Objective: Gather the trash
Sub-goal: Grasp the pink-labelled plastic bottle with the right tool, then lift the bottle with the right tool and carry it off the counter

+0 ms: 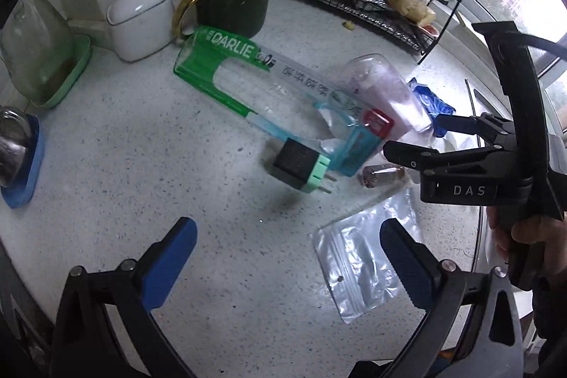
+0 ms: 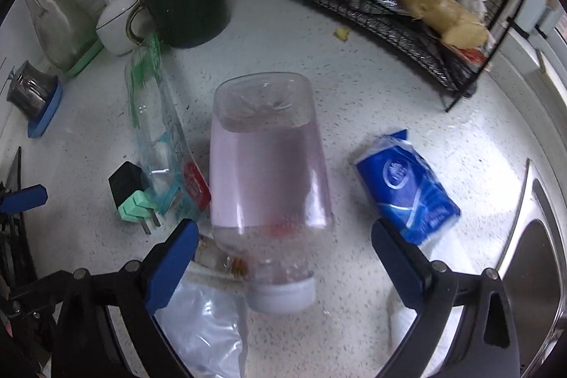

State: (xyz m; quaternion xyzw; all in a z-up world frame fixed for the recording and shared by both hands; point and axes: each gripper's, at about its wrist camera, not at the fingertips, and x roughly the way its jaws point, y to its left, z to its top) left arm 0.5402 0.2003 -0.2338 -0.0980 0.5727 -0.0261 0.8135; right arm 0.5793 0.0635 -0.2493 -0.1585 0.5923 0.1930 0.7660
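Speckled white countertop (image 2: 372,87) is carrying a crowded mix of trash and things worth keeping, and that is where your risk is sitting. Your right gripper (image 2: 283,257) is hovering with its 2 blue pads spread wide on either side of the plastic bottle (image 2: 269,172), which is lying on its side with its white cap toward you. It is round and slick, so if you are closing off-centre it is likely rolling or squirting out toward the blue tissue pack (image 2: 407,193) or the sink at the right edge. Your left gripper (image 1: 287,257) is also standing wide and empty, over bare counter between the plug adapter (image 1: 301,165) and the zip bag (image 1: 361,264). Watch that adapter: it is touching the clear toothpaste package (image 1: 244,77), and dragging the package could be sweeping it along as trash. The 2 grippers are working close together, so crossing paths may be causing a knock.
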